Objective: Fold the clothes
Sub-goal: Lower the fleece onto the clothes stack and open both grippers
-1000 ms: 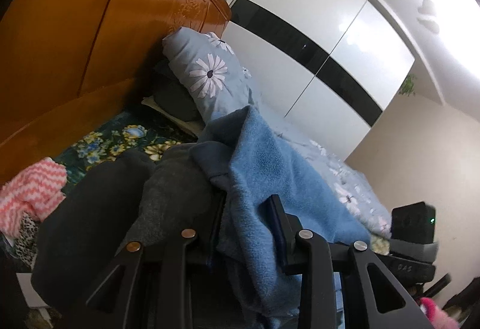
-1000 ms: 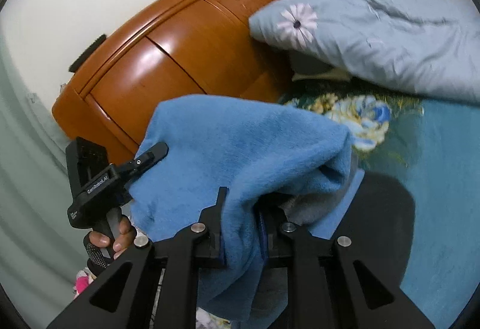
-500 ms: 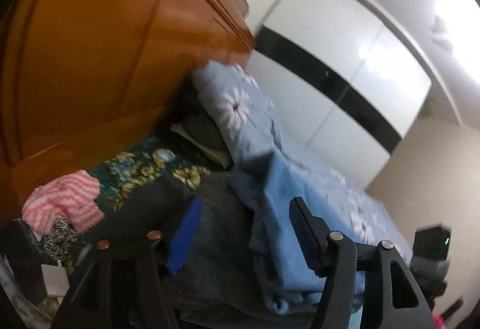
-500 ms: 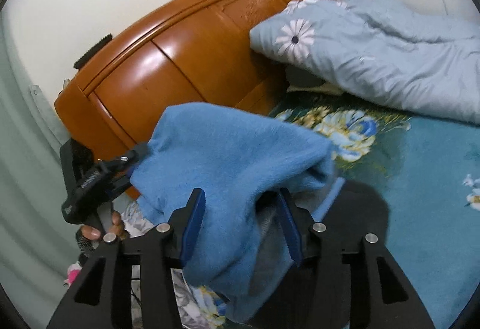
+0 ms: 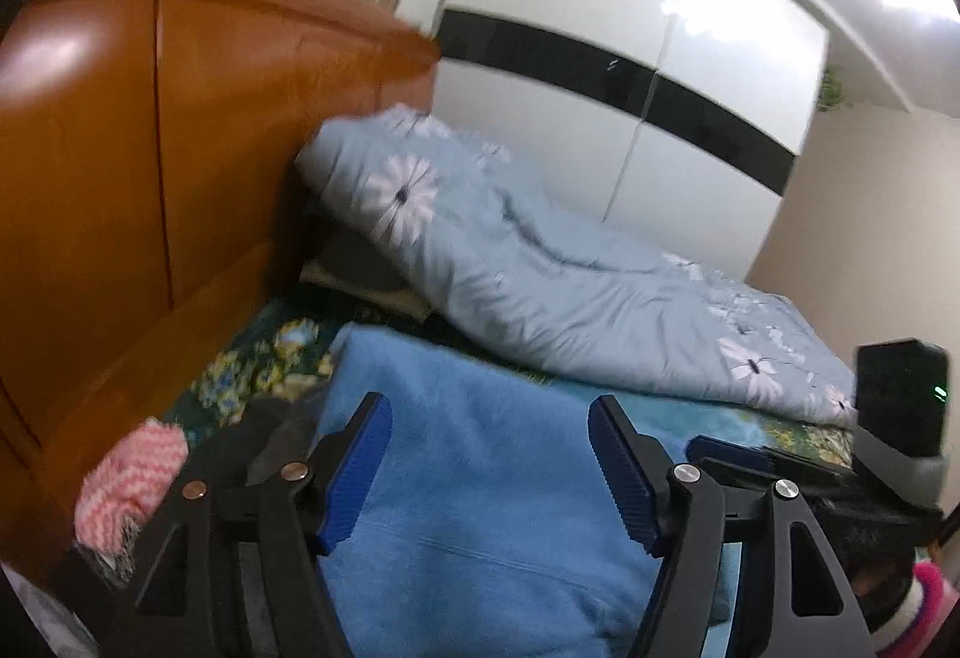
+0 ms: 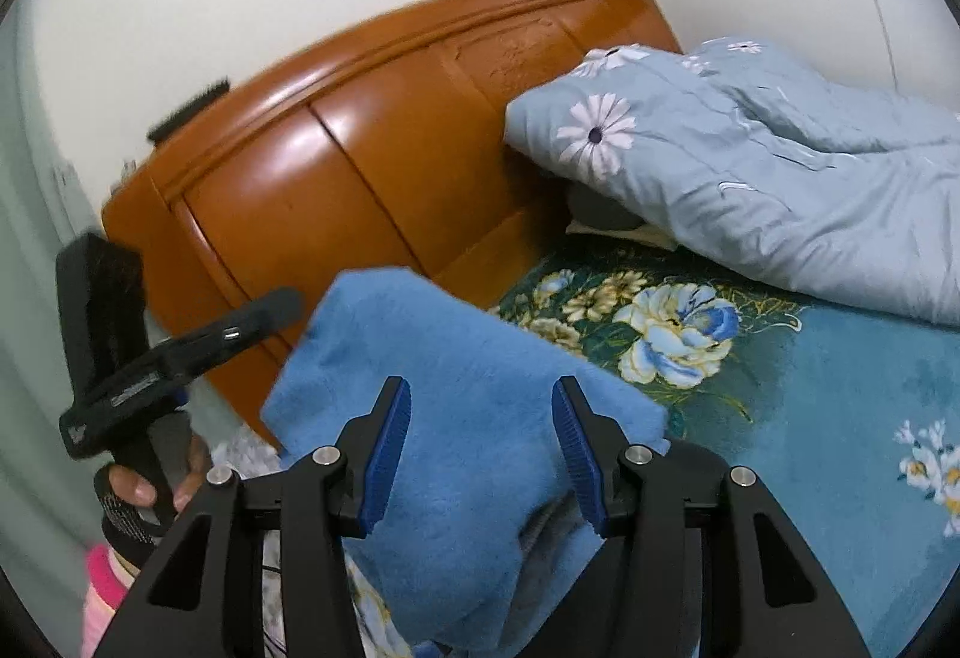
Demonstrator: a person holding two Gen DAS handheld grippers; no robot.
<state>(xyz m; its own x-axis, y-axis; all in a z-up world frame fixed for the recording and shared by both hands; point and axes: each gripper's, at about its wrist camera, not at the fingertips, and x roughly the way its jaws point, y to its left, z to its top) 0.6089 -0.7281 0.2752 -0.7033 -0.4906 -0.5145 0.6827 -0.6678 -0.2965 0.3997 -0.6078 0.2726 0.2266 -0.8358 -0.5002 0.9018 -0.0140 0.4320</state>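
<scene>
Letting go is the change: a second ago both grippers pinched the blue fleece [image 5: 480, 478], and now it lies dropped on the bed [image 6: 840, 388] over a grey garment, so this fold looks finished. Left gripper [image 5: 489, 469] and right gripper [image 6: 480, 454] jaws gape wide above it, holding nothing.

Blue fleece garment [image 5: 480, 484] — folded (grey lining showing) — lying on bed.
</scene>
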